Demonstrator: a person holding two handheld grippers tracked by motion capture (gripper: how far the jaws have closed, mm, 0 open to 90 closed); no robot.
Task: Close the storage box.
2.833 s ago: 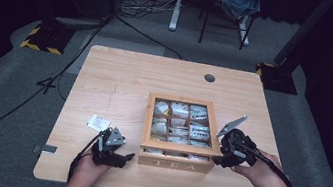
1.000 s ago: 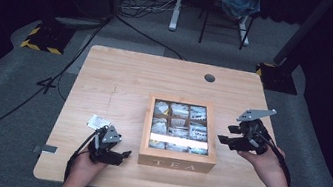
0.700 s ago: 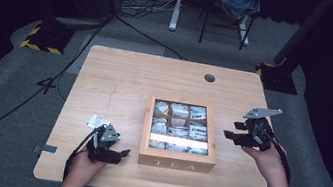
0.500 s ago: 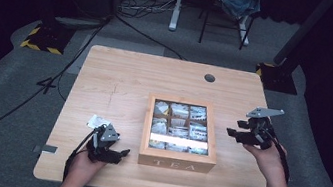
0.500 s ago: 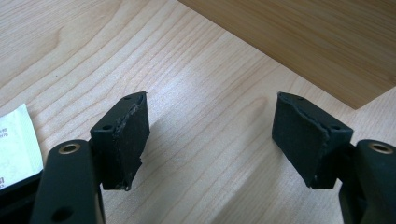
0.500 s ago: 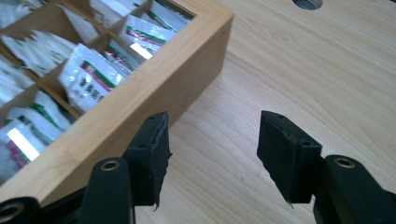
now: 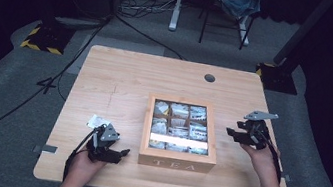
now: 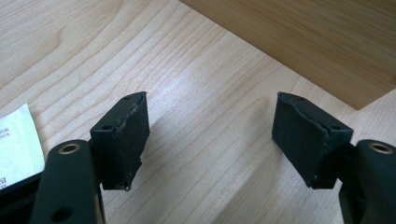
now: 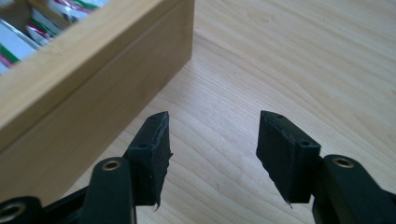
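A wooden box (image 7: 175, 165) marked TEA stands mid-table, its compartments holding several tea packets (image 7: 179, 111); a bright glare band crosses its top. My left gripper (image 7: 122, 153) rests on the table just left of the box's front corner, open, nothing between its pads (image 8: 126, 135). The box wall (image 8: 317, 42) shows beyond it. A white packet (image 7: 97, 122) lies just behind this gripper, seen as a white packet (image 8: 16, 140) at the left edge. My right gripper (image 7: 229, 133) hovers right of the box, open and empty (image 9: 212, 149), beside the box's side wall (image 9: 93, 88).
The light wooden table (image 7: 121, 81) has a round cable hole (image 7: 209, 78) at the back right. Cables (image 7: 26, 101) trail over the grey floor at the left. A chair and a desk frame (image 7: 214, 5) stand behind the table.
My right gripper has drawn away from the box's front right corner, moving right and farther back. The left gripper has hardly shifted.
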